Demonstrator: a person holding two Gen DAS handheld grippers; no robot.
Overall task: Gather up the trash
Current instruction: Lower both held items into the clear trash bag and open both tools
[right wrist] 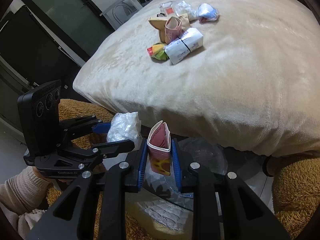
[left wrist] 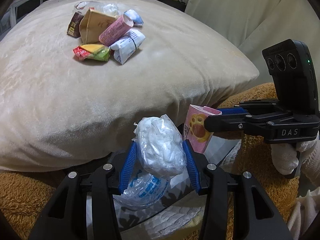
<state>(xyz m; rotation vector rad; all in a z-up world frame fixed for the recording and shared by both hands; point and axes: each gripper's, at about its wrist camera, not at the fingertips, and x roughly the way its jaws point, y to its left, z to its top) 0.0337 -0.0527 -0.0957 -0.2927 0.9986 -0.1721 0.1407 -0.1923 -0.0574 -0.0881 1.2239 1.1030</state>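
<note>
Left gripper (left wrist: 160, 156): clenched on a crinkly clear plastic bag (left wrist: 160, 146) stuffed with white tissue, blue ribbed pads pressing both sides.
Right gripper (right wrist: 159, 158): grasping a small pink carton (right wrist: 160, 152), flattened, its open top upward, a yellow paw print on the front.
Below both grippers: another clear plastic bag (left wrist: 144, 188) with blue print, lying slack over a glossy dark surface.
Ahead of the grippers: a big, puffy cream cushion (left wrist: 100, 92), velvety nap.
Trash pile (left wrist: 106, 38): far ahead on the cushion top — tan paper pouch, pink box, white wrapped packet, red-green wrapper, brown carton, all touching.
Underneath: a shaggy brown blanket (right wrist: 296, 182).
</note>
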